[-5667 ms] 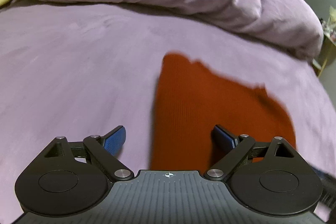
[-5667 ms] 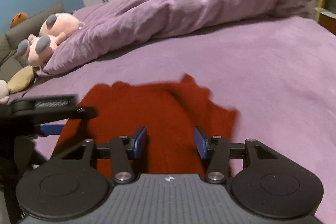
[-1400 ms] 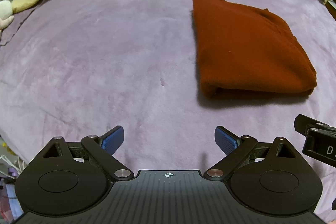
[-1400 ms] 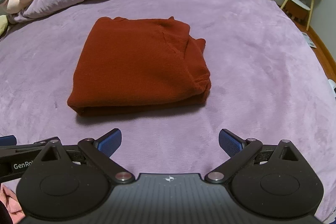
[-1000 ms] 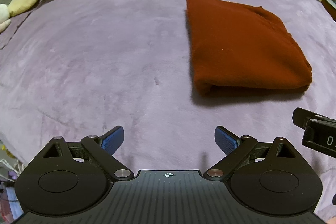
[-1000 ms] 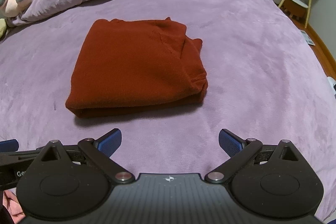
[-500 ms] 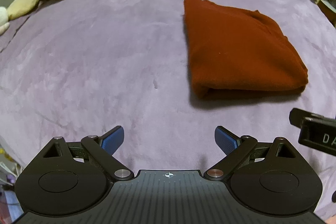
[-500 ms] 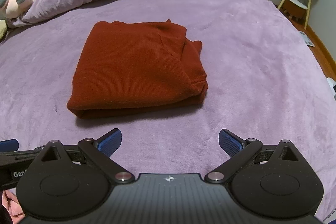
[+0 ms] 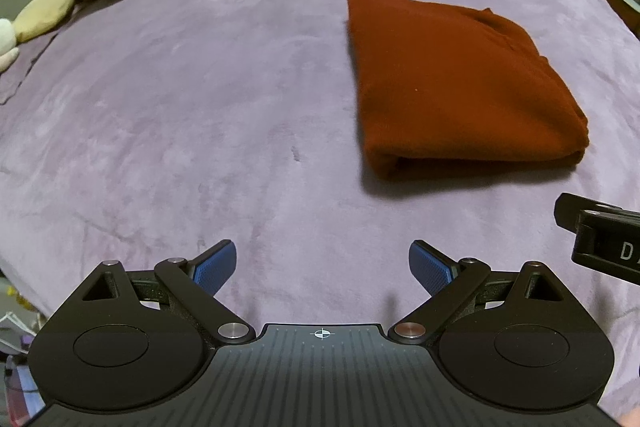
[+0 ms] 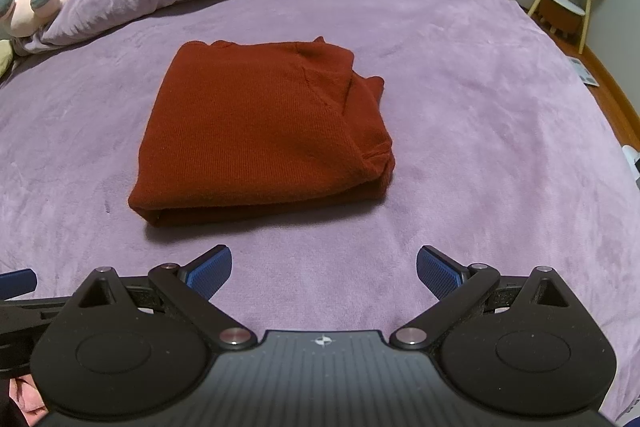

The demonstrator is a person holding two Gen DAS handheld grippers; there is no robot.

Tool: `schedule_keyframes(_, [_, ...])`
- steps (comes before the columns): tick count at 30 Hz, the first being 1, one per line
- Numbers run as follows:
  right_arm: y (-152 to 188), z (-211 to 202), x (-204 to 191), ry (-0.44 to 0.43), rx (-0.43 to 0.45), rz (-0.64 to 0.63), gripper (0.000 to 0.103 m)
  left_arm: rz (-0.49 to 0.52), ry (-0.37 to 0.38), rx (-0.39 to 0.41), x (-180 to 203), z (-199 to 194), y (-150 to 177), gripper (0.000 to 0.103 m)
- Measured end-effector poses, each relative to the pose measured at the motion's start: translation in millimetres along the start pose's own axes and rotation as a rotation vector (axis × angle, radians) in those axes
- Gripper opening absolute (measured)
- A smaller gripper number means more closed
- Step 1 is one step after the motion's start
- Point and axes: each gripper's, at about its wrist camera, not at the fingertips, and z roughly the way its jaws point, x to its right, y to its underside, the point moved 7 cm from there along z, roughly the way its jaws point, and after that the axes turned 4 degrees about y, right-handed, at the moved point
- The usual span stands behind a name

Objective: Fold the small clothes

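The folded garment (image 10: 260, 131) lay mid-frame on the bed (image 10: 480, 107). Both grippers (image 9: 322, 263) (image 10: 323, 269) hung short of it, jaws spread, empty. Snagging its bunched right edge could have undone the fold.

- Holding the left gripper (image 9: 322, 269) low and level, jaws spread wide, nothing sitting between the blue pads (image 9: 214, 263)
- Holding the right gripper (image 10: 323, 271) in the same pose, jaws parted wide, blue pads (image 10: 438, 273) gripping nothing
- Pointing both grippers forward, roughly parallel, side by side
- Showing part of the right gripper's black body (image 9: 600, 237) at the right edge of the left wrist view
- Showing a blue fingertip (image 10: 16, 283) and black linkage of the left gripper at the left edge of the right wrist view
- Touching nothing with either pair of fingers
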Motion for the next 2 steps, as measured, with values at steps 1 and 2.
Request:
schedule_keyframes(1, [0.2, -0.3, -0.3, 0.001, 0.000, -0.001, 0.099, 0.000, 0.000, -0.001, 0.0, 0.1, 0.5, 0.097])
schedule_keyframes(2, [0.5, -0.7, -0.6, 0.001, 0.001, -0.002, 0.099, -0.001, 0.000, -0.004, 0.6, 0.2, 1.0, 0.097])
